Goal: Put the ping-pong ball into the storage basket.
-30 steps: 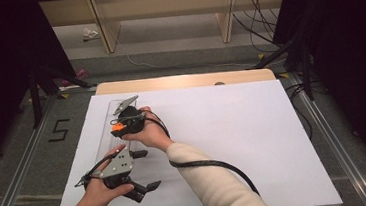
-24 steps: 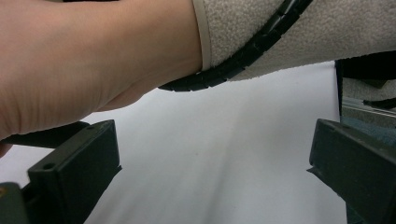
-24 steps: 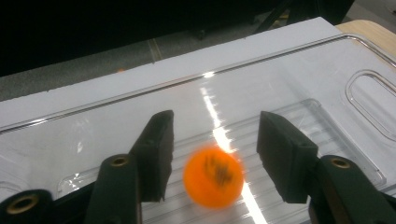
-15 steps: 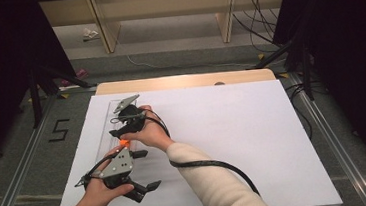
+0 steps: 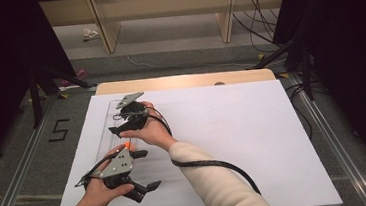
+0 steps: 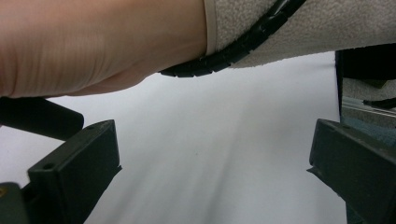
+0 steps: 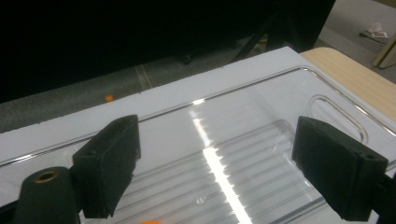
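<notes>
Just under the right tongs (image 5: 117,130), whose jaws have just sprung apart with nothing between them, a small orange piece (image 5: 127,147) lies in the clear tray (image 7: 280,112). The drop looks done. The left tongs (image 5: 146,170) stand spread, idle nearby.

High view: above near edge, looking forward and down over white worktop (image 5: 254,142). Claw views: close, low; right claw view shares clear tray (image 7: 261,154) at worktop's left

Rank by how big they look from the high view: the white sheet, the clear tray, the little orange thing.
1. white sheet
2. clear tray, partly covered by the hands
3. orange thing, by far the smallest
</notes>
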The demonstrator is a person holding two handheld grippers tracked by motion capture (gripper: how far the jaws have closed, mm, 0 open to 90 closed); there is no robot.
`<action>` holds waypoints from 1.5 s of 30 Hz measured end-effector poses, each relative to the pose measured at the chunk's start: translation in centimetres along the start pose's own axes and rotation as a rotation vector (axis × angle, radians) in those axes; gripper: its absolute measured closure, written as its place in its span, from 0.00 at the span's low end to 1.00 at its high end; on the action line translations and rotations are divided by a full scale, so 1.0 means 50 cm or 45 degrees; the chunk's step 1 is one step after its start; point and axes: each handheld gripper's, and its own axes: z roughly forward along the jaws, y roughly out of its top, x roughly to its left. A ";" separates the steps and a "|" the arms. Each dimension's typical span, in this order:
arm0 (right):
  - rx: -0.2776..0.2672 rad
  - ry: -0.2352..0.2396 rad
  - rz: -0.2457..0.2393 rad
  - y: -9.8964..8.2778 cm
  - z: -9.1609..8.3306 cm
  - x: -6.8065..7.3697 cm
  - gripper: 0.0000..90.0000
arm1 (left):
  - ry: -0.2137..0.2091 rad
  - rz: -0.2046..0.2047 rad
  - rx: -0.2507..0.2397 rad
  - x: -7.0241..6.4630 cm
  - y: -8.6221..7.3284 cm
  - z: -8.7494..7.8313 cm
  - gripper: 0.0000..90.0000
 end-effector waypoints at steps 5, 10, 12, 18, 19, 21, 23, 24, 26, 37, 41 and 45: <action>-0.019 -0.023 0.001 -0.001 -0.013 -0.007 0.18 | 0.000 0.000 -0.001 0.000 0.000 0.000 0.01; -0.030 -0.043 0.015 -0.004 -0.029 -0.014 0.18 | -0.001 -0.001 0.001 -0.001 0.000 0.001 0.01; -0.032 -0.048 0.018 -0.006 -0.036 -0.016 0.18 | -0.001 -0.001 0.000 -0.001 0.000 0.001 0.01; -0.040 -0.068 0.027 -0.012 -0.056 -0.024 0.18 | -0.002 -0.002 0.002 -0.001 0.000 0.001 0.01; -0.038 -0.070 0.031 -0.014 -0.060 -0.025 0.18 | -0.002 -0.002 0.002 -0.001 0.000 0.001 0.01; -0.039 -0.075 0.034 -0.018 -0.067 -0.027 0.18 | -0.002 -0.001 0.002 -0.001 0.000 0.001 0.01; -0.042 -0.082 0.036 -0.021 -0.074 -0.030 0.18 | -0.001 -0.002 0.002 -0.001 0.000 0.001 0.01; -0.043 -0.083 0.038 -0.023 -0.077 -0.032 0.18 | 0.001 -0.003 0.001 -0.001 -0.001 0.001 0.01; -0.046 -0.089 0.044 -0.026 -0.085 -0.034 0.18 | 0.001 -0.004 0.000 -0.001 -0.001 0.001 0.01; -0.057 -0.123 0.062 -0.046 -0.124 -0.048 0.18 | 0.007 -0.007 -0.002 0.001 0.000 0.000 0.01; -0.062 -0.136 0.074 -0.055 -0.140 -0.054 0.18 | 0.010 -0.017 -0.007 0.001 -0.001 -0.001 0.01; -0.063 -0.151 0.082 -0.064 -0.158 -0.061 0.18 | 0.008 -0.020 -0.008 0.001 0.000 -0.001 0.00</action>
